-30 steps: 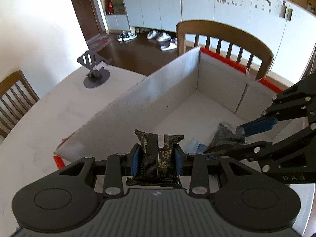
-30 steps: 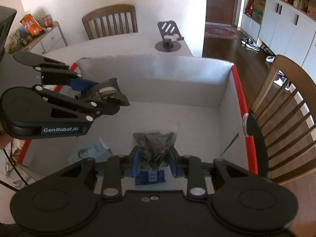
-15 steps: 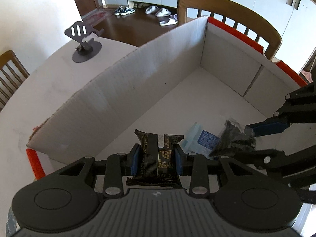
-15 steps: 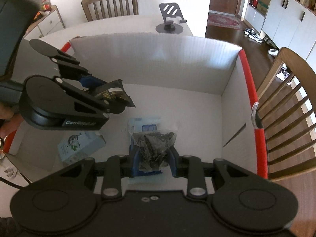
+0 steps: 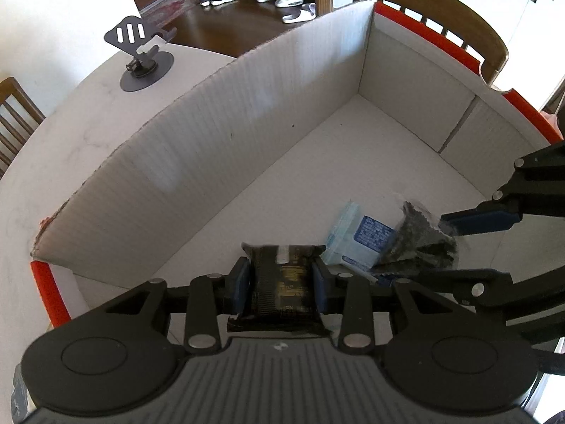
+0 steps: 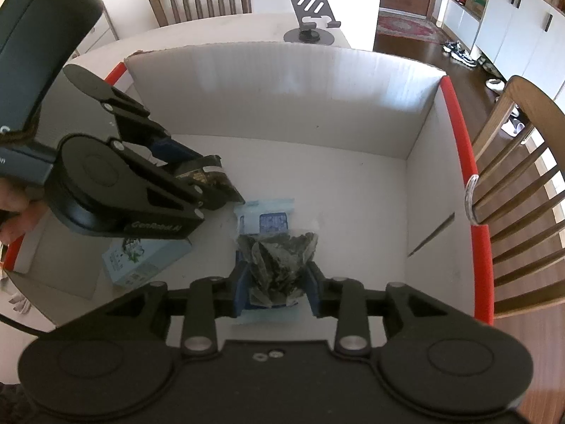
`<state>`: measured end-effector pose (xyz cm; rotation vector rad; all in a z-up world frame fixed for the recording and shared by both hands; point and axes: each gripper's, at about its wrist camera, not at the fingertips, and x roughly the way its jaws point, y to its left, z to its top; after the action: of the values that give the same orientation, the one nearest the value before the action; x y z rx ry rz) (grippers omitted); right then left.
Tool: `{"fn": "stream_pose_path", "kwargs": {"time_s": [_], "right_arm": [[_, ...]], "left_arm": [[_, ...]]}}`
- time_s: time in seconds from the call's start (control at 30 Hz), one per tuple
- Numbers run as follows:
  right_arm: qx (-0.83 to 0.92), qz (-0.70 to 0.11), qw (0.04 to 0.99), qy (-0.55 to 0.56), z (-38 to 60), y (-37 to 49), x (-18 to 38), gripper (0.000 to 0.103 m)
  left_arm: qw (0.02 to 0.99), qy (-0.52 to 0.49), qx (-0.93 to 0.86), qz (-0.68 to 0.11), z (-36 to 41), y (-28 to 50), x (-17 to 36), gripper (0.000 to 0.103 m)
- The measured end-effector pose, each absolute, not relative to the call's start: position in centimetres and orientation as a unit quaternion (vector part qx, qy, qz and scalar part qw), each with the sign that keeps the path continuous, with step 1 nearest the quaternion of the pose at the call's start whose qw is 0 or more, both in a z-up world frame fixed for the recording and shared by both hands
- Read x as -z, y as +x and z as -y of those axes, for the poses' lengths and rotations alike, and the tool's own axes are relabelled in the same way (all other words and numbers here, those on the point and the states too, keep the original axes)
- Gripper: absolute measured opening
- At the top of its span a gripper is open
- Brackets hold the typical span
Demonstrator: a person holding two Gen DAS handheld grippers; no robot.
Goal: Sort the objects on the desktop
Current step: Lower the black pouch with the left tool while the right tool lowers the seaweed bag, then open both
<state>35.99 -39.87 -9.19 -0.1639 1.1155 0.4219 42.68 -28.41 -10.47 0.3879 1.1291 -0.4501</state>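
left gripper [image 5: 280, 284]: jaws just eased wider, pads touching black snack packet [image 5: 282, 282] over white cardboard box [image 5: 219, 155] | right gripper [image 6: 277, 288]: likewise easing, clear bag of dark bits [image 6: 279, 265] between pads above blue tissue pack [image 6: 268, 219]

Both views sit just behind their own fingers and look steeply down into the white cardboard box [image 5: 219, 148] from close above. The left wrist view faces the long wall, with a tablet stand [image 5: 143, 58] in the upper left of the frame. The right wrist view faces the far wall, with this stand [image 6: 310, 17] at top centre. Both share the box floor and the light blue packet [image 5: 356, 240] [image 6: 268, 217].
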Motion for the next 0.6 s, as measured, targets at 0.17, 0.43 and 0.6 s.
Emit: {"fn": "stream_pose_path", "kwargs": {"time_s": [0.17, 0.43, 0.6], "right_arm": [[-0.194, -0.524, 0.826, -0.076, 39.9, 36.0, 9.1, 0.041], [-0.195, -0.511, 0.833, -0.075, 40.4, 35.4, 8.1, 0.053], [-0.196, -0.506, 0.837, -0.072, 40.8, 35.2, 7.5, 0.054]], "left_arm": [[0.812, 0.174, 0.203, -0.519, 28.1, 42.6, 10.1, 0.060], [0.821, 0.165, 0.208, -0.506, 28.0, 41.5, 8.9, 0.061], [0.829, 0.153, 0.212, -0.494, 27.7, 40.9, 7.6, 0.061]]}}
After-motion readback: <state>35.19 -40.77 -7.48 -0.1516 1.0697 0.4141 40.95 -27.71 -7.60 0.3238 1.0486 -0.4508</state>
